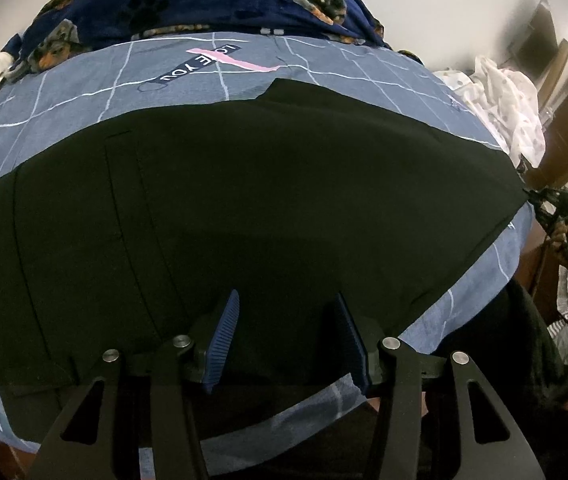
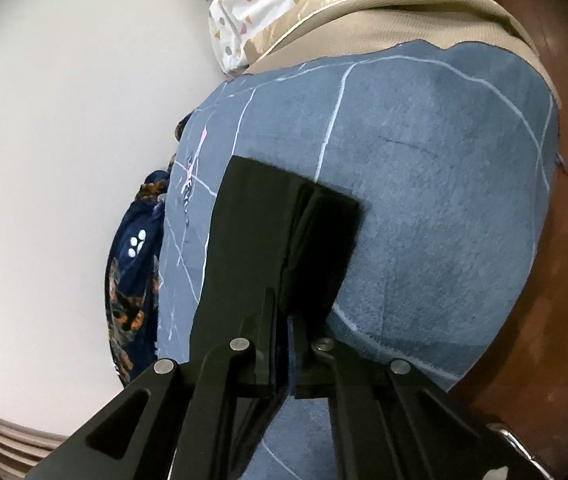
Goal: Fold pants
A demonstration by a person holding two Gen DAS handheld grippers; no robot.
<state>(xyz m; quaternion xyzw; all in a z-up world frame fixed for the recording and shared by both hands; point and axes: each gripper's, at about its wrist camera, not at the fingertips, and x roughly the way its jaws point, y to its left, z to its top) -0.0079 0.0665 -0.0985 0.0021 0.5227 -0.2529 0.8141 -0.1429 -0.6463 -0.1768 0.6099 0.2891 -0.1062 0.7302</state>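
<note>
Left gripper (image 1: 287,336), jaws apart, hovering over black pants (image 1: 244,208) flat on blue sheet (image 1: 363,68); right gripper (image 2: 282,344) clamped on hem; fold beginning; next, carry hem toward waistband

The pants (image 1: 244,200) are matt black cloth; the bedsheet (image 2: 443,160) looks like soft, slightly fuzzy blue fabric. The left gripper (image 1: 287,332) has ribbed blue pads (image 1: 226,332) and shiny metal pins.

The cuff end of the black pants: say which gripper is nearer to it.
Right. The right gripper is shut on the cuff end of the black pants. The left gripper hovers open over the pants' wide middle, far from that end.
</note>
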